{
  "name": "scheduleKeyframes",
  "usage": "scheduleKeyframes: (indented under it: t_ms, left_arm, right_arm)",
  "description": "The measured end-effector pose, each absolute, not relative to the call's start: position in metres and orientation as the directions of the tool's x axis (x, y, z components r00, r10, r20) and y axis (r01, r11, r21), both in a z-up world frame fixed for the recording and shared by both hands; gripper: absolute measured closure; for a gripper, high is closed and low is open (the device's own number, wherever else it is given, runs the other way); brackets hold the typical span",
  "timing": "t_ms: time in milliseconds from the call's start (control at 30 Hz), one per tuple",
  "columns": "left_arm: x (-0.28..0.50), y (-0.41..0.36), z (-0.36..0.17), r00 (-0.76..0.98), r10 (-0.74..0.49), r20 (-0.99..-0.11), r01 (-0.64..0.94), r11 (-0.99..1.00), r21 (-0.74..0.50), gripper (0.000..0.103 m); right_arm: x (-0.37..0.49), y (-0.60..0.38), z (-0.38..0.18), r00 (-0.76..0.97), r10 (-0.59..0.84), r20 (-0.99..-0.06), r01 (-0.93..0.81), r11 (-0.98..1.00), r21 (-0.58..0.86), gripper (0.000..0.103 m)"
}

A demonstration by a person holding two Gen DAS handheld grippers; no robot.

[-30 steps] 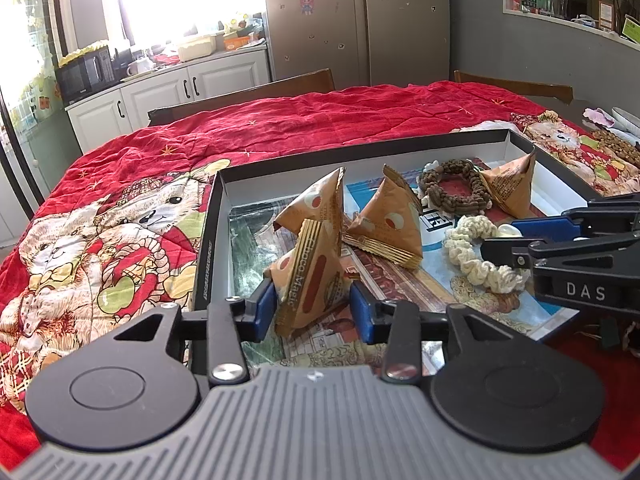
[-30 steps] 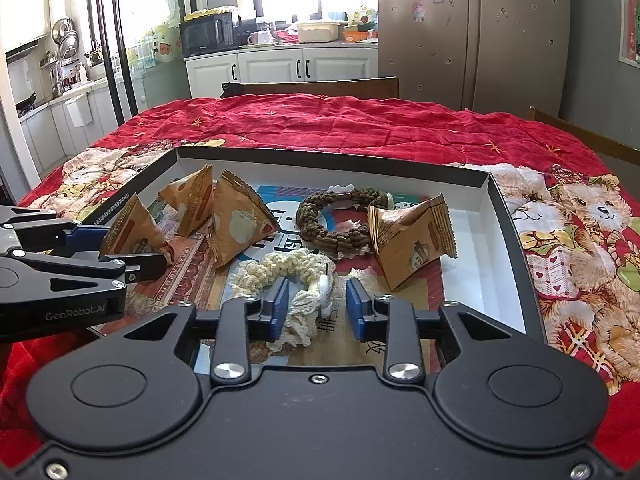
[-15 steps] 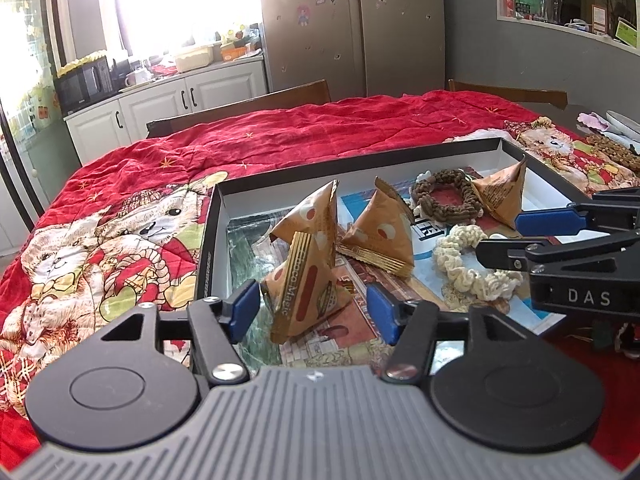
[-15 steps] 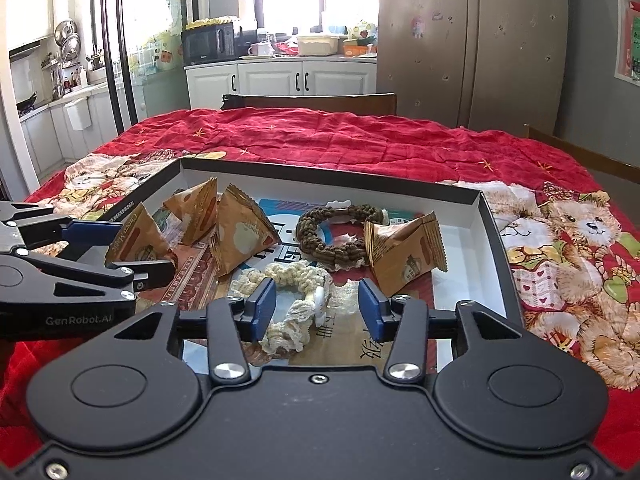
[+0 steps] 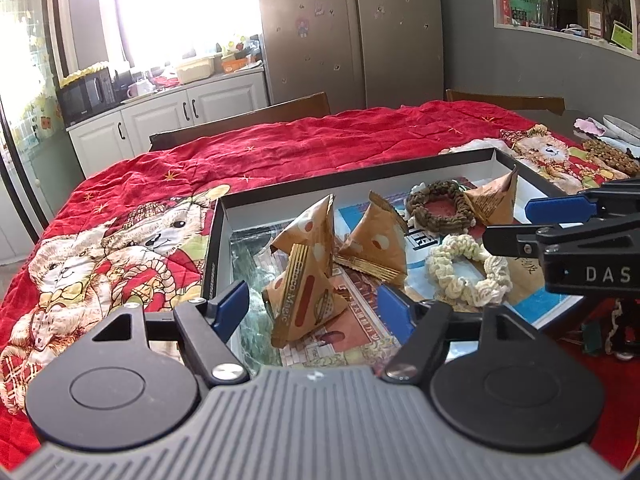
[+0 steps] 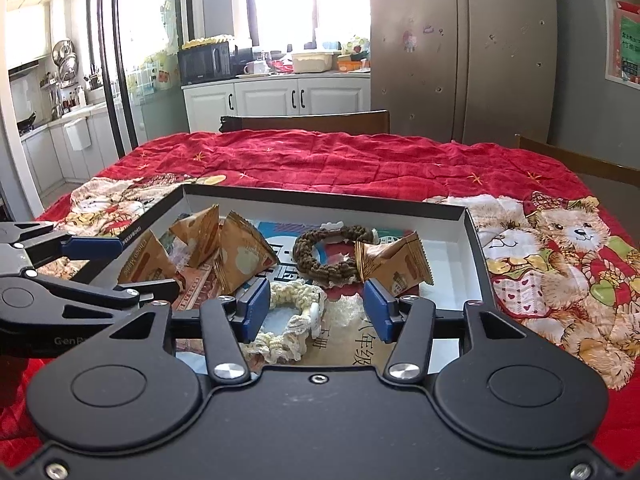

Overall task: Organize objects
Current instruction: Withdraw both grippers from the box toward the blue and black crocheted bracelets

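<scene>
A black-rimmed box (image 5: 213, 256) (image 6: 476, 256) lies on the red quilt. In it are several brown triangular snack packets, a brown braided ring (image 5: 438, 204) (image 6: 332, 252) and a cream braided ring (image 5: 464, 270) (image 6: 286, 320). My left gripper (image 5: 312, 306) is open, its jaws either side of the nearest packet (image 5: 302, 292) without touching it. My right gripper (image 6: 316, 308) is open above the cream ring, which rests in the box. Another packet (image 6: 394, 266) stands just beyond the right jaw.
Two more packets (image 5: 374, 240) (image 5: 314, 228) stand mid-box on printed paper. Wooden chairs (image 6: 304, 122) stand at the table's far edge. Plates and clutter (image 5: 612, 140) sit at the far right. Kitchen cabinets and a fridge are behind.
Both grippers have opened and drawn back. The left let go of the nearest packet, the right let go of the cream ring; both lie in the box.
</scene>
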State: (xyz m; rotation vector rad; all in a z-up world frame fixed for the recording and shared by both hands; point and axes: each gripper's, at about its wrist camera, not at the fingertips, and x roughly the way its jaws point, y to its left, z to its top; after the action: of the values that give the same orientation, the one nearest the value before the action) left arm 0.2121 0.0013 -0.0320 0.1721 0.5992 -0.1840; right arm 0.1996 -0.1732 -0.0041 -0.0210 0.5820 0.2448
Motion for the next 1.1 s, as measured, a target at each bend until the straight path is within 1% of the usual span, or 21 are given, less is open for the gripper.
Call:
scheduleKeyframes:
  t_ms: [133,300,867,1100]
  left_arm:
    - [0.209,0.001,-0.029,0.815,-0.123,-0.566,0.221,0.970,0.107,0.021]
    - [0.203,0.002,-0.023,0.824,-0.126,-0.552,0.221,0.969,0.109,0.020]
    - [0.182,0.000,-0.003,0.846,-0.140,-0.514,0.236,0.964,0.126,0.018]
    - [0.172,-0.001,0.004,0.853,-0.147,-0.501,0.244,0.961,0.134,0.016]
  right_arm:
    - [0.195,-0.176,0.002,0.812,0.227,-0.538,-0.235,0.970,0.055,0.052]
    - [0.187,-0.178,0.009,0.819,0.230,-0.526,-0.236,0.970,0.056,0.049]
    - [0.160,-0.179,0.032,0.839,0.242,-0.487,-0.257,0.966,0.037,0.048]
    - [0.147,-0.182,0.041,0.847,0.243,-0.473,-0.263,0.964,0.023,0.045]
